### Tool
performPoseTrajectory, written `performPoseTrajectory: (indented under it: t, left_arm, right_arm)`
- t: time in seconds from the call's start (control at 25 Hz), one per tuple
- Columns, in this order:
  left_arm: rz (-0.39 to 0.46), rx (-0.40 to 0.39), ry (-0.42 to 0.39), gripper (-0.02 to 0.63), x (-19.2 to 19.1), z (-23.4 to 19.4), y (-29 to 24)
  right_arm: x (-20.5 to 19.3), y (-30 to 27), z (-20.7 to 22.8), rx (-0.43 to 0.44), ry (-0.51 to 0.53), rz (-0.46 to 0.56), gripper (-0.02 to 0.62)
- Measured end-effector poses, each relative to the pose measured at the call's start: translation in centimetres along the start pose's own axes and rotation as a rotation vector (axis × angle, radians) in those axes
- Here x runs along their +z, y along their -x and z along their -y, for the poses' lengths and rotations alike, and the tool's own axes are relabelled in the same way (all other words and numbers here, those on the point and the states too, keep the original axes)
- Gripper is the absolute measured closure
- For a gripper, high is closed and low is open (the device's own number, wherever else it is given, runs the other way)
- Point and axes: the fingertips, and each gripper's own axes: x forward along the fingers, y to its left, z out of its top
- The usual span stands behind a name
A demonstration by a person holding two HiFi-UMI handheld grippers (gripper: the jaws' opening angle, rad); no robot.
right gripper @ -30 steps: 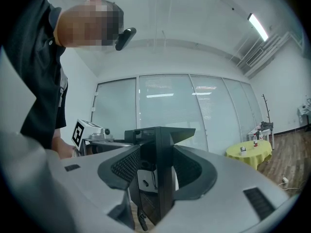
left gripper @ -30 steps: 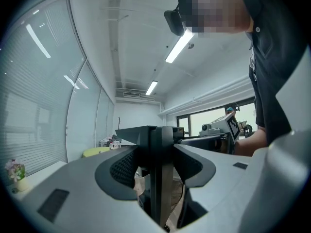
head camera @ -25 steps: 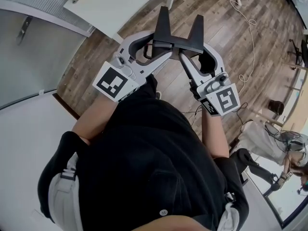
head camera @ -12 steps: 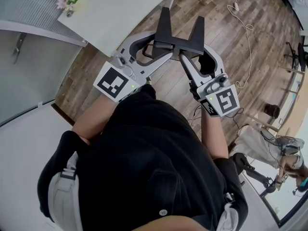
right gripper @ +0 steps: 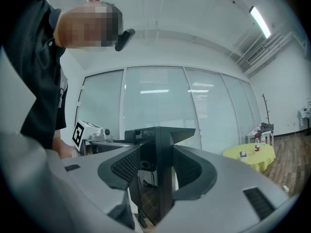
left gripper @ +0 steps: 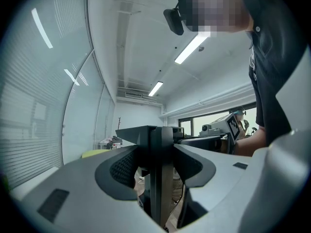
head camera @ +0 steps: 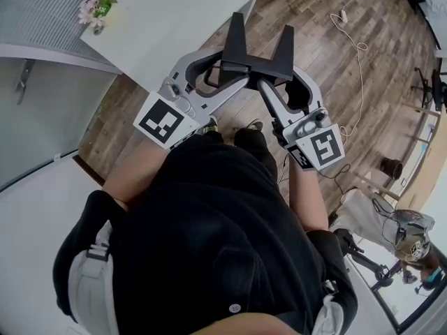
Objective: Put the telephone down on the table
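Note:
The telephone (head camera: 255, 50) is a black angular piece with two prongs pointing away from me, held in the air over the wooden floor. My left gripper (head camera: 233, 74) is shut on its left end and my right gripper (head camera: 268, 84) on its right end. In the left gripper view its dark edge (left gripper: 156, 178) stands squeezed between the ribbed pads (left gripper: 121, 166). The right gripper view shows the same black slab (right gripper: 164, 178) clamped between both pads. The white table (head camera: 183, 14) lies just beyond the telephone, to the upper left.
A small bunch of flowers (head camera: 95, 8) stands on the table's far left corner. A white power cord (head camera: 360, 42) trails over the floor at the right. Another person (head camera: 406, 234) sits at the lower right. A yellow round table (right gripper: 249, 154) stands further off.
Both grippers have carried the telephone towards the white table, which now fills more of the upper left. The grip on the telephone is unchanged.

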Motion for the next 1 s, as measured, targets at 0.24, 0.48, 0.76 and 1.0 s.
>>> performPoseTrajectory:
  t: [0.24, 0.48, 0.76, 1.0]
  left_arm:
    - [-0.006, 0.047, -0.010, 0.376, 0.4, -2.5, -4.6]
    - [-0.006, 0.137, -0.016, 0.376, 0.8, -5.4, -10.6]
    - [-0.022, 0.263, -0.023, 0.376, 1.7, -8.2, -17.4]
    - [-0.021, 0.380, -0.010, 0.376, 2.2, -10.4, -21.3]
  right_arm:
    - [0.7, -1.4, 5.3, 0.045, -0.011, 0.011, 0.368]
    - [1.2, -3.1, 12.1, 0.134, -0.012, 0.013, 0.368]
    - [2.7, -4.7, 19.9, 0.270, -0.016, 0.007, 0.368]
    - [3.2, -6.4, 24.6, 0.381, -0.035, -0.012, 0.368]
